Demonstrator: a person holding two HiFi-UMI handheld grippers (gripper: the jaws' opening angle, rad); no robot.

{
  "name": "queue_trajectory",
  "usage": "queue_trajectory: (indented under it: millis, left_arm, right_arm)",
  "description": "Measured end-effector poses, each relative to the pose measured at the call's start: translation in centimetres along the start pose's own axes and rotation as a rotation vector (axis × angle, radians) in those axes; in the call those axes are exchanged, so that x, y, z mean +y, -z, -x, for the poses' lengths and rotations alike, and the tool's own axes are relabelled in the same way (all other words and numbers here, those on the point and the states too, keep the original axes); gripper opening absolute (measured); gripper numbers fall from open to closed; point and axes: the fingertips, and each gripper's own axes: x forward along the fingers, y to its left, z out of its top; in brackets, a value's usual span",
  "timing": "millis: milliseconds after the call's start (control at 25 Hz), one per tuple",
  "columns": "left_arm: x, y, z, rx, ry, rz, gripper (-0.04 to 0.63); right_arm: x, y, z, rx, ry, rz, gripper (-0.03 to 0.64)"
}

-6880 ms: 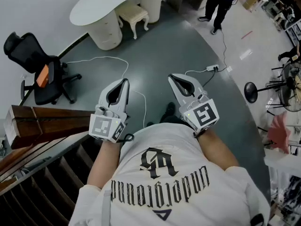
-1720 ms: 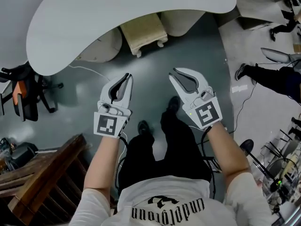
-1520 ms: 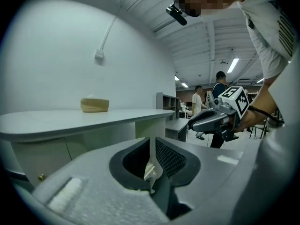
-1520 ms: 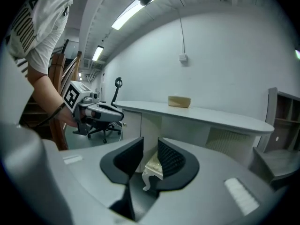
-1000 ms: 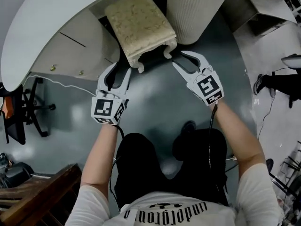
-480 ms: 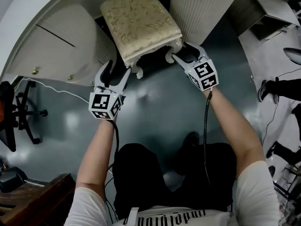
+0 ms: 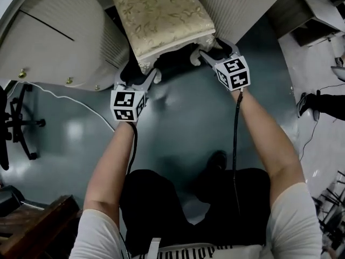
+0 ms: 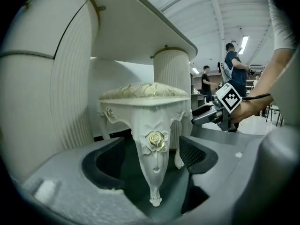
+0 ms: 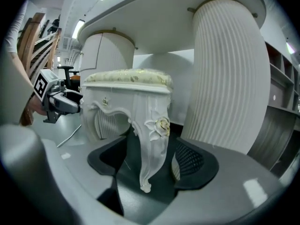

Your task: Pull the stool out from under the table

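Observation:
The stool (image 7: pixel 161 18) has a cream patterned cushion and carved white legs, and it stands under the white table (image 7: pixel 59 42) between two ribbed pedestals. My left gripper (image 7: pixel 139 79) is low at the front left leg (image 8: pixel 152 163). That leg stands between the jaws, which have just been opening, and the pads are clear of it. My right gripper (image 7: pixel 209 52) is at the front right leg (image 9: pixel 152 144). Its jaws have also just been opening around the leg without touching it. In the gripper views, my left gripper (image 8: pixel 154 172) and right gripper (image 9: pixel 151 172) each frame a leg.
The ribbed pedestals (image 7: pixel 242 4) stand close on both sides of the stool. A white cable (image 7: pixel 70 99) runs over the grey floor at the left, near an office chair base (image 7: pixel 16 128). Wooden furniture (image 7: pixel 32 225) sits at bottom left. People (image 8: pixel 234 64) stand far off.
Both grippers have sunk and gone forward to the stool's front legs. Their jaws have spread wider, and a leg now stands between each pair.

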Motion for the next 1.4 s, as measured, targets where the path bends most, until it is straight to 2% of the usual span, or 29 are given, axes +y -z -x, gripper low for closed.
queue_trajectory:
  millis: [160, 400, 680, 880, 1160, 1400]
  left_arm:
    - [-0.1, 1.4, -1.3, 0.022, -0.024, 0.006, 0.374]
    - [0.0, 2.9, -1.8, 0.056, -0.062, 0.017, 0.366]
    - [-0.4, 3.1, -2.3, 0.077, -0.073, 0.019, 0.252]
    - [-0.4, 3.1, -2.2, 0.081, -0.086, 0.046, 0.242]
    - [-0.9, 3.2, -1.4, 0.087, -0.067, 0.064, 0.242]
    - [-1.9, 3.9, 0.9, 0.116, -0.066, 0.074, 0.241]
  right_arm:
    - [-0.1, 0.7, -0.9, 0.003, 0.000, -0.029, 0.322]
    - [0.1, -0.7, -2.5, -0.004, 0.008, -0.042, 0.315]
    - [-0.3, -0.7, -2.5, -0.012, 0.025, -0.038, 0.278]
    - [-0.3, -0.6, -2.3, 0.021, 0.012, 0.007, 0.264]
    - [0.3, -0.4, -1.2, 0.028, 0.013, 0.006, 0.259]
    - [2.5, 0.8, 1.5, 0.068, 0.010, -0.004, 0.252]
